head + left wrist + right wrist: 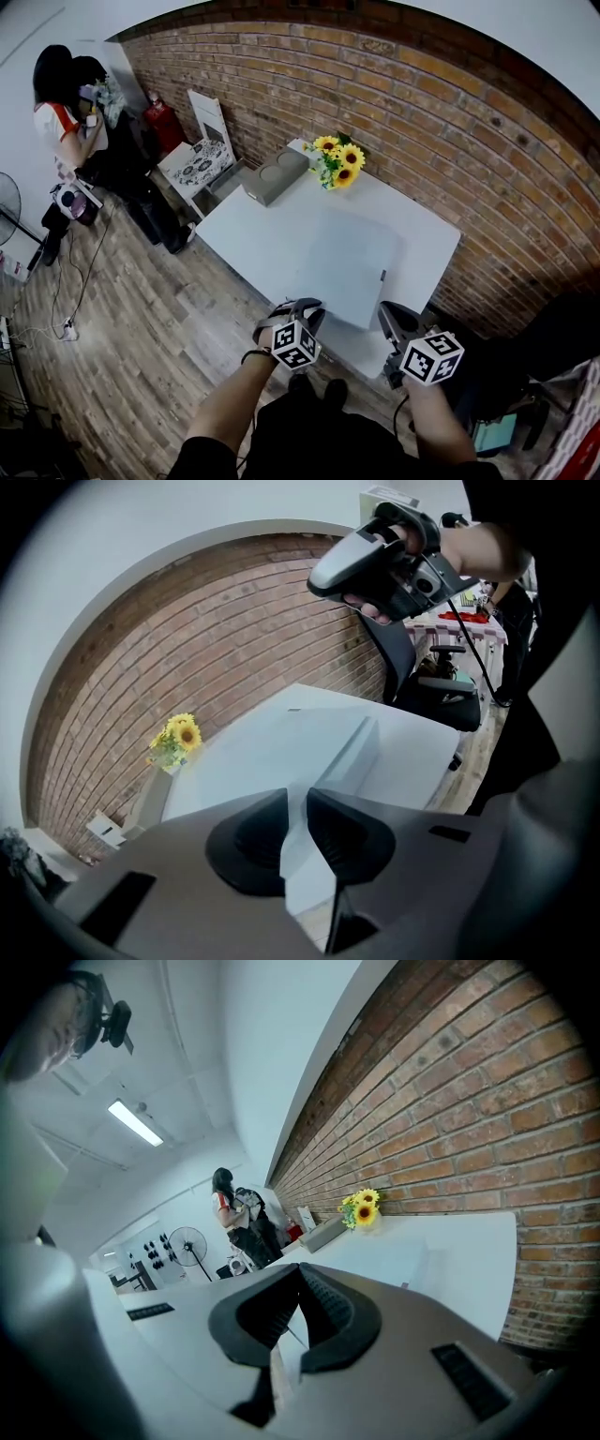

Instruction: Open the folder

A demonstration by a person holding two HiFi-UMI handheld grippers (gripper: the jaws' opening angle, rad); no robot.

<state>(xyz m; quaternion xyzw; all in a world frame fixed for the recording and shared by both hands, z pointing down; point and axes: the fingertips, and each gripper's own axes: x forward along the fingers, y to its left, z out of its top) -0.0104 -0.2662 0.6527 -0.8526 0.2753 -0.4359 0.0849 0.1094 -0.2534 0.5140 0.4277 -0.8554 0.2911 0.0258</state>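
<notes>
Nearest: two hand-held grippers, one per hand, both at the near edge of the table.

Left gripper: jaws drawn narrow, pinching a pale near corner of the folder between the pads.

Right gripper: jaws pressed together. It sits just right of the folder's near edge, over the table's near right corner. Whether it touches the folder I cannot tell.

One folder, pale blue, lies flat and closed across the middle of one white table.

Further back on the table, at its far end: one grey box with two round recesses in its top. Just beside it, against the brick wall, is one bunch of sunflowers.

Beyond the table, on the wooden floor: one white chair with a patterned seat.

Far left: one person standing. One fan is at the frame edge.
</notes>
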